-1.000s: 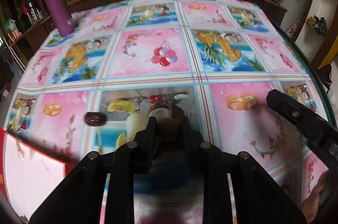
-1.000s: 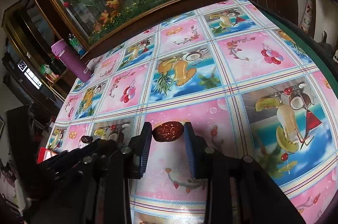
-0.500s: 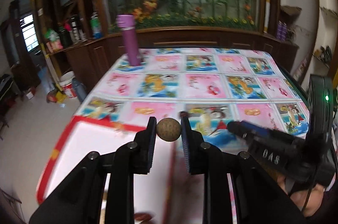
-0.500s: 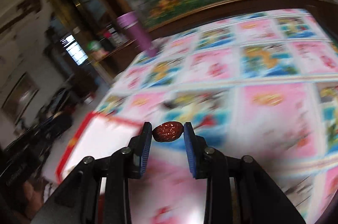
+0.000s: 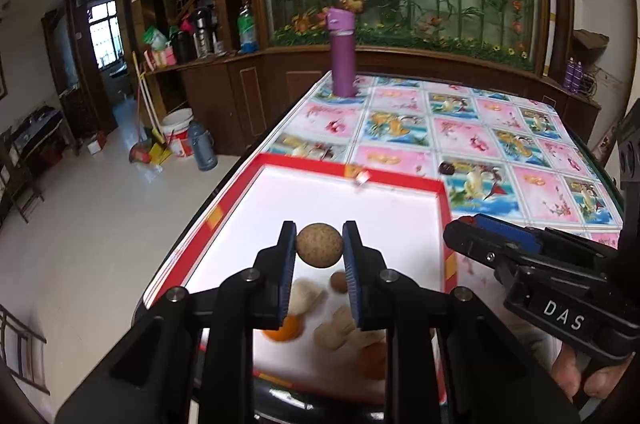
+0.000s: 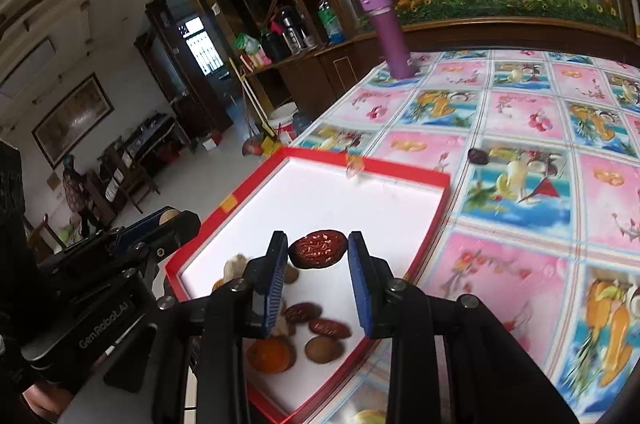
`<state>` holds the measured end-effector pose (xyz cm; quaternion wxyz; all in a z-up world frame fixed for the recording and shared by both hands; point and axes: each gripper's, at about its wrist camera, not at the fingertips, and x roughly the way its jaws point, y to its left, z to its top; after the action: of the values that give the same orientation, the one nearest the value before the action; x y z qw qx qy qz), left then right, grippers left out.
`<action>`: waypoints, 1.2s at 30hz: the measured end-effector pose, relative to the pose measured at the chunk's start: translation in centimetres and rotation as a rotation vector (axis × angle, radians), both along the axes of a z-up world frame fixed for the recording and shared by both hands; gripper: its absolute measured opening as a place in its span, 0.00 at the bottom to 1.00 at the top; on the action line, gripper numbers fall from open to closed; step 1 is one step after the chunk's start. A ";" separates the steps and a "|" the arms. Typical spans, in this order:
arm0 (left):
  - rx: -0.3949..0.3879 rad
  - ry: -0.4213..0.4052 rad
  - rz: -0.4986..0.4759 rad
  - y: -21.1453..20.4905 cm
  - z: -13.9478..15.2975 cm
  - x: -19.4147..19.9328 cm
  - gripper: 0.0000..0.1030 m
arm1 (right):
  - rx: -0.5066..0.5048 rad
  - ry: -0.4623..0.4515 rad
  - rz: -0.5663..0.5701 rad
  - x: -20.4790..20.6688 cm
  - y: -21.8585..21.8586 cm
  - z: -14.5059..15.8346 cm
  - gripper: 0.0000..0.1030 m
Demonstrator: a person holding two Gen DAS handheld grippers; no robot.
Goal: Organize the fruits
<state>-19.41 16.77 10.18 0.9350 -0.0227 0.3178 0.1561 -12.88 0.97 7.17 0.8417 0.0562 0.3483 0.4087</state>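
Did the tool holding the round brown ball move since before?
Yes. The left tool, shut on the round brown ball, went from over the tablecloth leftward to above the red box.

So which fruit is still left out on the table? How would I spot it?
Find the red-rimmed white box on the fruit-print tablecloth. Just beyond its far right corner lies one small dark red date, alone on the cloth. Every other fruit is inside the box or held in a gripper.
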 end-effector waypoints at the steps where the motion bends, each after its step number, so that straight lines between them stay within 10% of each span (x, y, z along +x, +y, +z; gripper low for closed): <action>1: -0.004 0.003 0.003 0.3 -0.3 -0.2 0.24 | -0.008 0.002 0.005 -0.3 0.3 -0.2 0.29; 27: -0.019 0.104 0.068 3.3 -4.8 0.8 0.25 | -0.195 -0.018 -0.047 -1.5 4.4 -4.0 0.30; 31: -0.011 0.099 0.082 3.3 -4.3 0.4 0.64 | -0.193 -0.025 -0.047 -1.8 4.1 -3.5 0.40; 36: 0.020 0.038 0.101 3.1 -2.6 -0.9 0.82 | -0.160 -0.069 -0.066 -2.5 2.7 -2.0 0.42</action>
<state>-20.32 19.87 7.55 0.9198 -0.0261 0.3325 0.2067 -15.43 3.65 5.21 0.8680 -0.0138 0.3484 0.3535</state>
